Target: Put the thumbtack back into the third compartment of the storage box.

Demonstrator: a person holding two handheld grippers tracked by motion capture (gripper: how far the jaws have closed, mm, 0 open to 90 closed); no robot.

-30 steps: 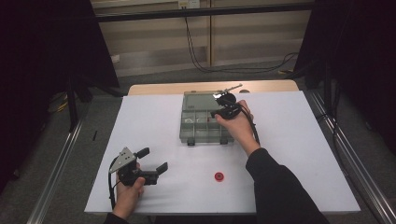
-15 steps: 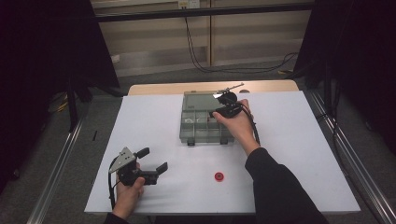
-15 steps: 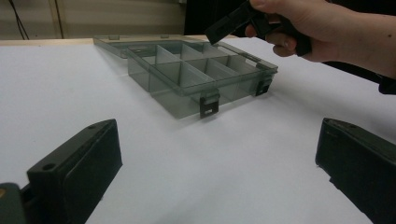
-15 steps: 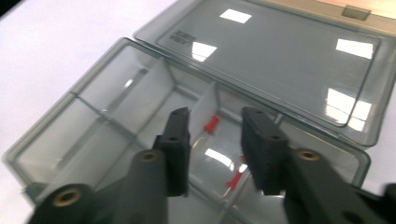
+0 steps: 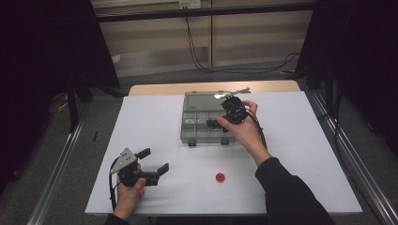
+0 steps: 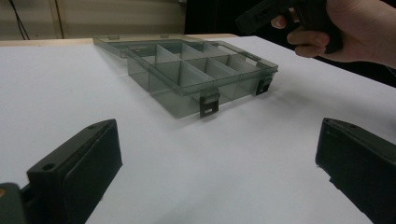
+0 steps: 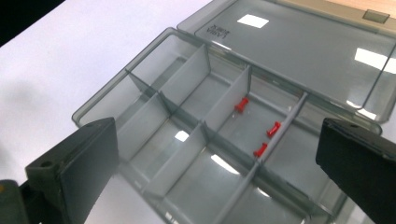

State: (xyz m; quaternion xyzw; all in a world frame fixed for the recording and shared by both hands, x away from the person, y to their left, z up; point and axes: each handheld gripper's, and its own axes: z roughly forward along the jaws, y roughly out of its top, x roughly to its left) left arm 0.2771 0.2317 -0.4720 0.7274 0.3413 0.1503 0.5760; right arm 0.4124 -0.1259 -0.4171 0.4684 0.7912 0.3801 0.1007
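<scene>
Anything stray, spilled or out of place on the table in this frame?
One red pushpin lies alone on the white table, apart from the organizer box, while three red pushpins sit together in one compartment. Otherwise nothing stands out.

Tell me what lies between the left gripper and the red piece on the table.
Nothing: in the high view only bare white table separates the left gripper from the red piece.

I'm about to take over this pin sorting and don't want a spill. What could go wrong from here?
1. The right tool hangs open over the organizer box. Coming down carelessly, its wide jaws might knock a thin divider or scatter the three red push pins in one compartment.
2. The red piece lies loose on the white table near the front edge, close to the open left tool. A sweep could flick it off.
</scene>
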